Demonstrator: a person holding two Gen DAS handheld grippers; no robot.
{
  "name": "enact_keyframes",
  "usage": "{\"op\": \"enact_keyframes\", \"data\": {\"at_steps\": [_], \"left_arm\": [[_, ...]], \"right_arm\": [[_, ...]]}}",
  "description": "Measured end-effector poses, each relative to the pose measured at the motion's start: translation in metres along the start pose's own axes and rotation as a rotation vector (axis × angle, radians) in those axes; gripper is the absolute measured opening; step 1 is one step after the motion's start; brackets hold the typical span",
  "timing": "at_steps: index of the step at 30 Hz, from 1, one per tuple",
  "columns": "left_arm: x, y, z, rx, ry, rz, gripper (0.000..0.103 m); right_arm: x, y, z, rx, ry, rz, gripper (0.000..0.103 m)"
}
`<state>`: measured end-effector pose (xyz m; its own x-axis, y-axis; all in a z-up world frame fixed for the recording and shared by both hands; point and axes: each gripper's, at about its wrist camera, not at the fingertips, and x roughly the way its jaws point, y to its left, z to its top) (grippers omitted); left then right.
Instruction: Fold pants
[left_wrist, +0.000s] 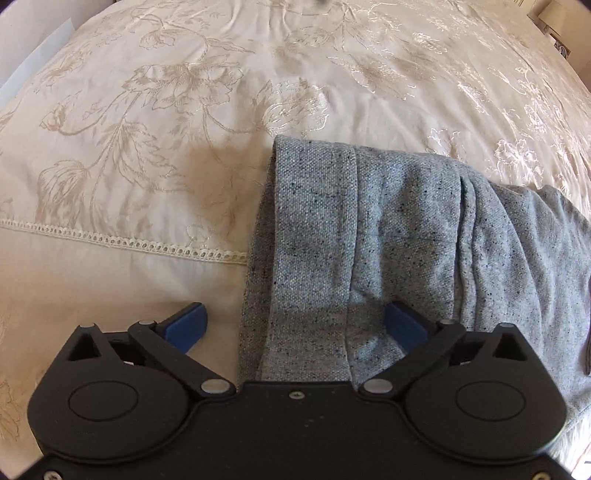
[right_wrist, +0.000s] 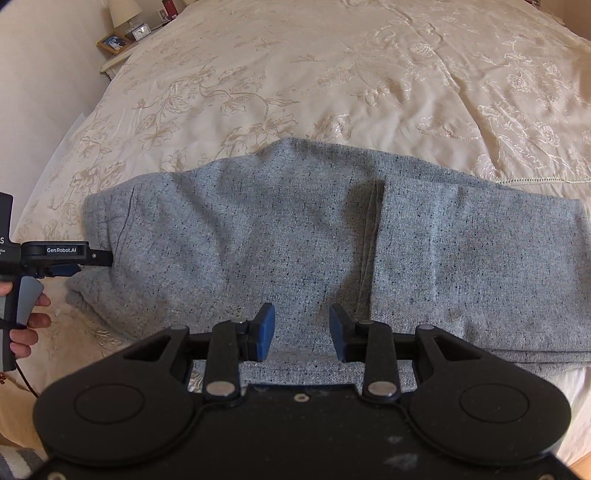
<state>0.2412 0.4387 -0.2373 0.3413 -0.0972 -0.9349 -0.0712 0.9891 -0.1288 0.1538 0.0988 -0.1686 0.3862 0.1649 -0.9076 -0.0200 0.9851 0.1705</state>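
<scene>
Grey speckled pants lie folded across the near part of the bed, one layer lapped over the right half. My left gripper is open wide, its blue pads either side of the pants' left end, which lies between the jaws. In the right wrist view the left gripper sits at the pants' left edge. My right gripper is open with a narrower gap, low over the pants' near edge, nothing between its pads.
The cream floral bedspread covers the bed, with a lace seam at left. A nightstand with a lamp, clock and photo frame stands at the far left. The bed's left edge drops to the wall.
</scene>
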Motion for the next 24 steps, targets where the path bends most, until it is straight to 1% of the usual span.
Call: {"op": "enact_keyframes", "data": {"at_steps": [2,4,5,6,7,8,9,10,12,13,14,15,19,20,22,24], "left_arm": [[0.003,-0.001,0.001,-0.021,0.004,-0.004,0.103],[0.004,0.0,0.004,-0.033,0.016,-0.012,0.1],[0.001,0.001,0.005,-0.037,0.017,-0.04,0.086],[-0.003,0.0,0.007,-0.038,0.013,-0.081,0.064],[-0.01,-0.002,0.008,-0.04,0.013,-0.096,0.057],[-0.014,-0.005,0.008,-0.035,0.012,-0.088,0.049],[-0.018,-0.008,0.009,-0.024,0.01,-0.087,0.043],[-0.021,-0.012,0.009,-0.008,0.001,-0.077,0.042],[-0.028,-0.015,0.009,0.007,-0.013,-0.067,0.038],[-0.033,-0.015,0.009,0.011,-0.021,-0.068,0.037],[-0.036,-0.015,0.009,0.014,-0.028,-0.068,0.035],[-0.039,-0.014,0.009,0.015,-0.033,-0.073,0.033],[-0.051,-0.013,0.009,0.026,-0.046,-0.094,0.032],[-0.054,-0.013,0.01,0.032,-0.049,-0.094,0.032],[-0.06,-0.013,0.01,0.039,-0.048,-0.096,0.032],[-0.063,-0.015,0.009,0.043,-0.052,-0.099,0.032]], "right_arm": [[0.005,0.002,0.001,-0.007,0.008,-0.008,0.035],[0.01,0.003,0.007,-0.016,0.001,-0.019,0.035],[0.014,0.003,0.013,-0.018,-0.009,-0.023,0.035],[0.017,0.004,0.02,-0.02,-0.022,-0.029,0.035],[0.021,0.004,0.029,-0.024,-0.038,-0.042,0.035],[0.024,0.004,0.037,-0.03,-0.052,-0.054,0.035],[0.028,0.004,0.046,-0.035,-0.066,-0.066,0.035],[0.034,0.003,0.056,-0.038,-0.079,-0.074,0.035],[0.045,0.004,0.074,-0.051,-0.084,-0.093,0.031],[0.051,0.005,0.082,-0.061,-0.087,-0.105,0.024],[0.059,0.006,0.09,-0.067,-0.082,-0.118,0.009],[0.068,0.005,0.096,-0.066,-0.065,-0.128,0.003],[0.113,-0.002,0.107,-0.048,0.042,-0.145,0.002],[0.119,-0.005,0.106,-0.04,0.053,-0.142,0.002],[0.118,-0.007,0.107,-0.019,0.042,-0.134,0.002],[0.104,-0.01,0.106,0.012,0.013,-0.109,0.002]]}}
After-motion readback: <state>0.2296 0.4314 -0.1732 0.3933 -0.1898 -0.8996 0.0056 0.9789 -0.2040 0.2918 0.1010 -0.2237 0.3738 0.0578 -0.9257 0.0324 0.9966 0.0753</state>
